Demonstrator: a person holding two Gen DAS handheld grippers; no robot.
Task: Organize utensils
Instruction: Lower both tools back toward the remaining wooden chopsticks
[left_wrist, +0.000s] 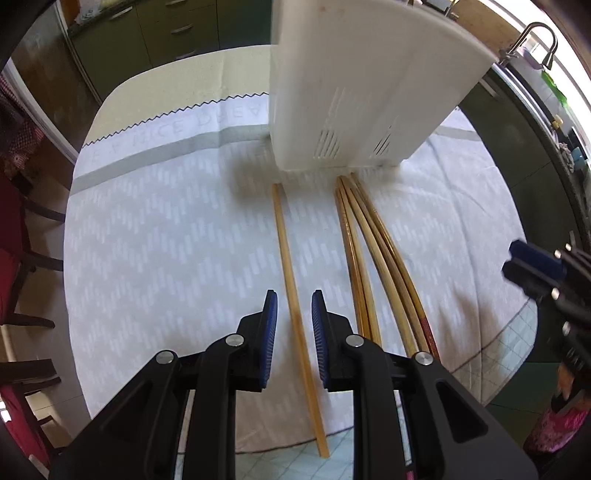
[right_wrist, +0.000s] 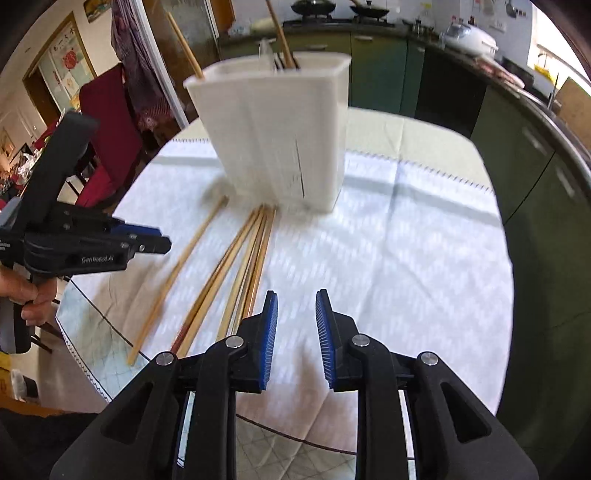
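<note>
on the round table (left_wrist: 155, 229), right under your left gripper (left_wrist: 294, 306), one pale chopstick (left_wrist: 291, 291) lies alone, running between the two blue pads, and your jaws are spread with nothing pinched yet. just beside it to your right sits a bundle of chopsticks (left_wrist: 373, 266), their far tips nearly touching the foot of the white holder (left_wrist: 354, 92). from the right wrist view, a couple of sticks (right_wrist: 280, 33) already stand inside that holder, so you've made a start, but most of the job looks to be left: the loner plus the bundle on the cloth. your right gripper (right_wrist: 296, 306) hangs over bare cloth beside the bundle, jaws spread too, holding nothing. i'd say the single stick is your next pickup, then into the holder it goes.
</note>
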